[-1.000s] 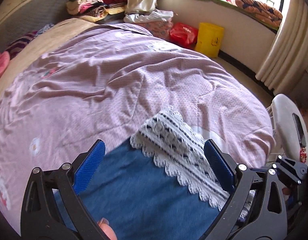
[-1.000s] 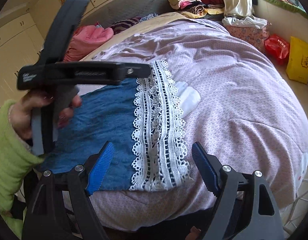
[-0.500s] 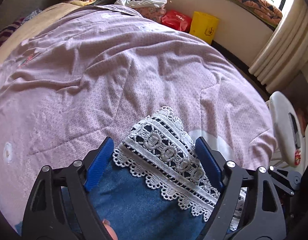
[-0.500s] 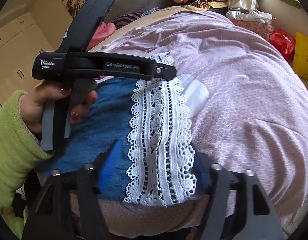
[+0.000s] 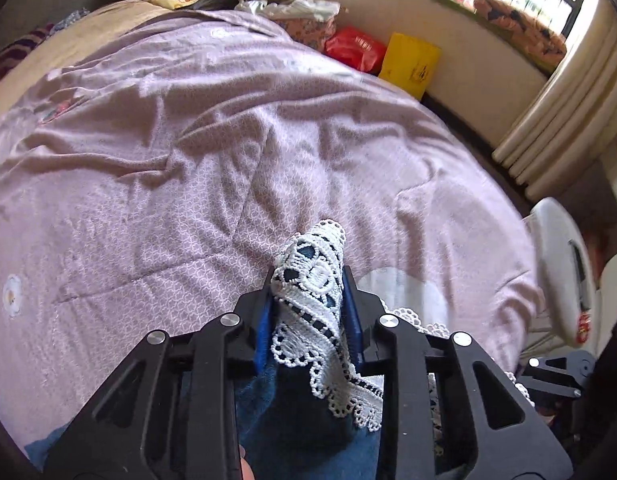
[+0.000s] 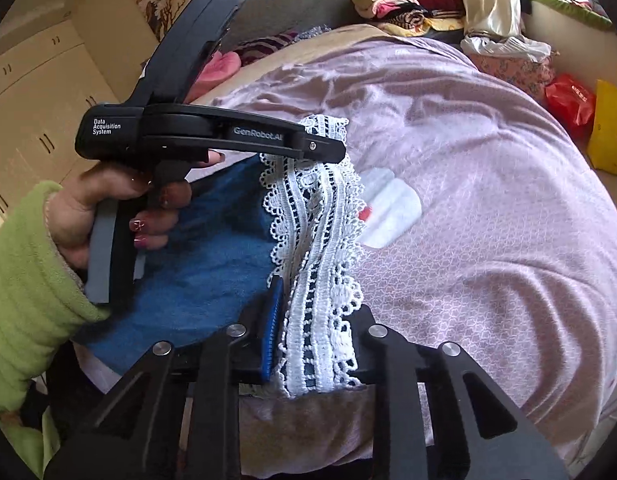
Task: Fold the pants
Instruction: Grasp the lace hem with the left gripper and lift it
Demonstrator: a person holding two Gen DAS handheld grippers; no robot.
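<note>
As both sets of jaws close on the white lace hem, the fold itself has not yet begun: the blue pants [image 6: 212, 264] lie spread flat at the near edge of the bed, lace cuff [image 6: 316, 240] pointing toward the middle of the mattress. Nearest the onlooker, the right gripper [image 6: 308, 328] bunches the near end of the lace between its blue pads. A little farther on, the left gripper [image 5: 308, 312] pinches the far corner of the same trim, its body held in a hand [image 6: 108, 208] emerging from a green fleece sleeve [image 6: 28, 280]. Both corners look secured; lifting the hem and carrying it over to the waistband, then smoothing, is judged to remain. A second earlier both sets of fingers stood wide on either side of the lace, which lay flat; now it is gathered and puckered in each grip, and the left tool has dipped closer to the cloth. Beyond stretch the rumpled lilac bedspread [image 5: 228, 140], a yellow bag [image 5: 412, 64] and a red bag [image 5: 356, 48] by the wall, and piled clothes [image 6: 404, 8] at the bed's far end.
</note>
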